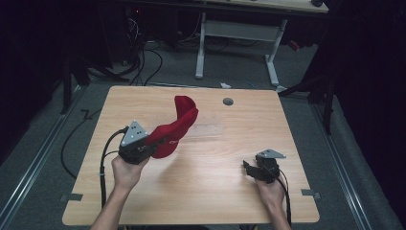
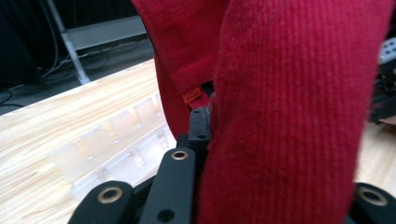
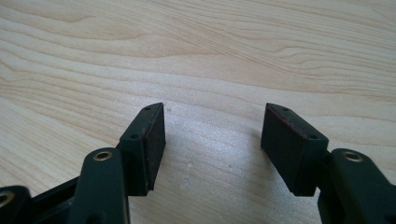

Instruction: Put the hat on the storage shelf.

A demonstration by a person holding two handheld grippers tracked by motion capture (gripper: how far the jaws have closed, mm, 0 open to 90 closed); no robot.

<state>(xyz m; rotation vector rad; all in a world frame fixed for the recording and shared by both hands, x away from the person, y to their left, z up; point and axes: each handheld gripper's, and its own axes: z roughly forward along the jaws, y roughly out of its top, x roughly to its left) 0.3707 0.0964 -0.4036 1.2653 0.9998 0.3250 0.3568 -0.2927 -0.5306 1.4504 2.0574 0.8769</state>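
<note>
A red corduroy cap hangs lifted over the left middle of the wooden table, brim end pointing up and away. My left gripper is shut on its lower edge. In the left gripper view the cap's red cloth is pinched against one black finger, and the other finger is hidden behind the fabric. My right gripper sits low at the table's right side, apart from the cap. Its jaws stand open over bare wood with nothing between the pads.
A clear plastic tray lies flat on the table just right of the cap, seen also as a frosted tray. A grey grommet hole is near the far edge. Beyond the table stand a white desk frame and floor cables.
</note>
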